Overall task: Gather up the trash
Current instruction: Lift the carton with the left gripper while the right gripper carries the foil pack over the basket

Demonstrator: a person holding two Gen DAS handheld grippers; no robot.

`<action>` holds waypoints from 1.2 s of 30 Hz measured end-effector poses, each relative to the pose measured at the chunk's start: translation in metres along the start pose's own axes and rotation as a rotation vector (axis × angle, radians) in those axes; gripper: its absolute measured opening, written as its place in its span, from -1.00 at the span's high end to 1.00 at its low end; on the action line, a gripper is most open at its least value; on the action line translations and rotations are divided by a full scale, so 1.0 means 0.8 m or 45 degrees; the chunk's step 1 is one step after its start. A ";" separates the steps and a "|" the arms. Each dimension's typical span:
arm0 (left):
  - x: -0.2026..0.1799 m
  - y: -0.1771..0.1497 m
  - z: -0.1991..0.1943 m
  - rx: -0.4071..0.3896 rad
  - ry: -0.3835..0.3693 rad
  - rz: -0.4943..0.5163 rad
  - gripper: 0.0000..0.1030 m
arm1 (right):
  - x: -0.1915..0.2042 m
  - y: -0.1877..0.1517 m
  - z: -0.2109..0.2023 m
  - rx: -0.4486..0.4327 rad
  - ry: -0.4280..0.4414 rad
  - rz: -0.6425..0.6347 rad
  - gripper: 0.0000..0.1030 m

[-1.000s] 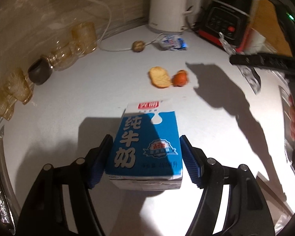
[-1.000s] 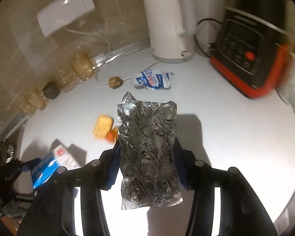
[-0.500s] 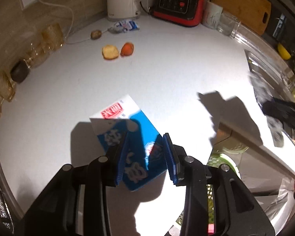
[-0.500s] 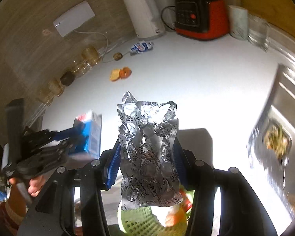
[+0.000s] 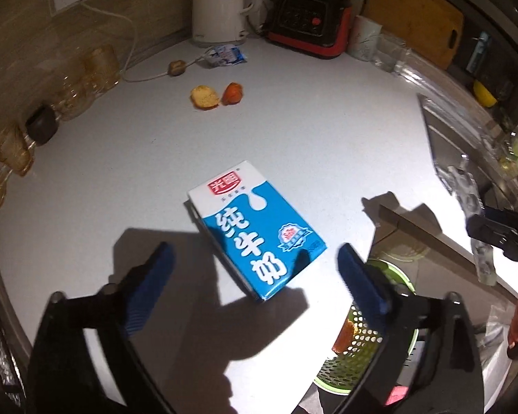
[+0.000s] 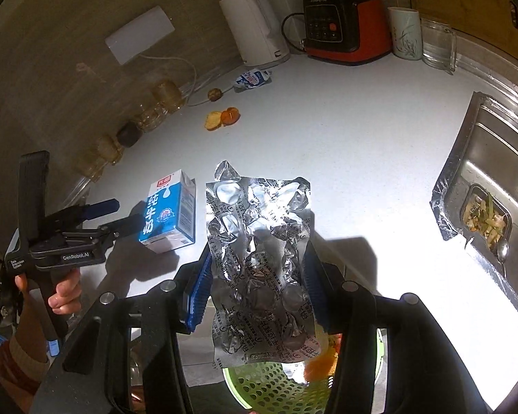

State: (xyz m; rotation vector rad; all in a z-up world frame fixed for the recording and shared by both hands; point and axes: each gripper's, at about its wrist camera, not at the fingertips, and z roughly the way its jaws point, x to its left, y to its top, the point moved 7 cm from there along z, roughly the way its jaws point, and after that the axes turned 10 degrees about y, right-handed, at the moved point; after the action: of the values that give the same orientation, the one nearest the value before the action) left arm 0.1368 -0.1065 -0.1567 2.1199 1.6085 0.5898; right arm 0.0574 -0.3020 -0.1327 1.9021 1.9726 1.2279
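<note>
A blue and white milk carton [image 5: 255, 227] lies on the white counter near its front edge, between the spread fingers of my open left gripper [image 5: 255, 276], not touched by either pad. It also shows in the right wrist view [image 6: 169, 207]. My right gripper [image 6: 257, 276] is shut on a crumpled silver pill blister sheet [image 6: 259, 258] and holds it above a green perforated bin [image 6: 272, 386] below the counter edge. The bin also shows in the left wrist view [image 5: 369, 338].
Two orange peel pieces [image 5: 217, 96], a small brown nut [image 5: 176, 67] and a blue-white wrapper [image 5: 226, 56] lie further back. A white kettle [image 5: 221, 3], a red-black appliance [image 5: 310, 20], cups and amber glasses [image 5: 86, 72] line the wall. A steel sink [image 6: 490, 189] is at right.
My left gripper has opened wide and the milk carton now lies free on the counter. My right gripper with the blister sheet has drawn back over the green bin.
</note>
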 end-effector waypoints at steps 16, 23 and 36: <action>-0.010 0.003 0.058 0.272 0.240 -0.368 -0.86 | -0.002 0.024 0.013 0.095 0.068 -0.113 0.03; -0.003 0.012 0.076 0.290 0.353 -0.462 -0.60 | -0.011 0.035 0.022 0.154 0.100 -0.168 0.03; -0.013 0.013 0.065 0.245 0.343 -0.444 -0.29 | -0.018 0.037 0.019 0.159 0.090 -0.164 0.03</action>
State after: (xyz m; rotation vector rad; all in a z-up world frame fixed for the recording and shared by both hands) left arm 0.1716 -0.1229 -0.1943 1.8786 2.2034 0.6443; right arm 0.0922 -0.3122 -0.1303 1.7754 2.2187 1.1781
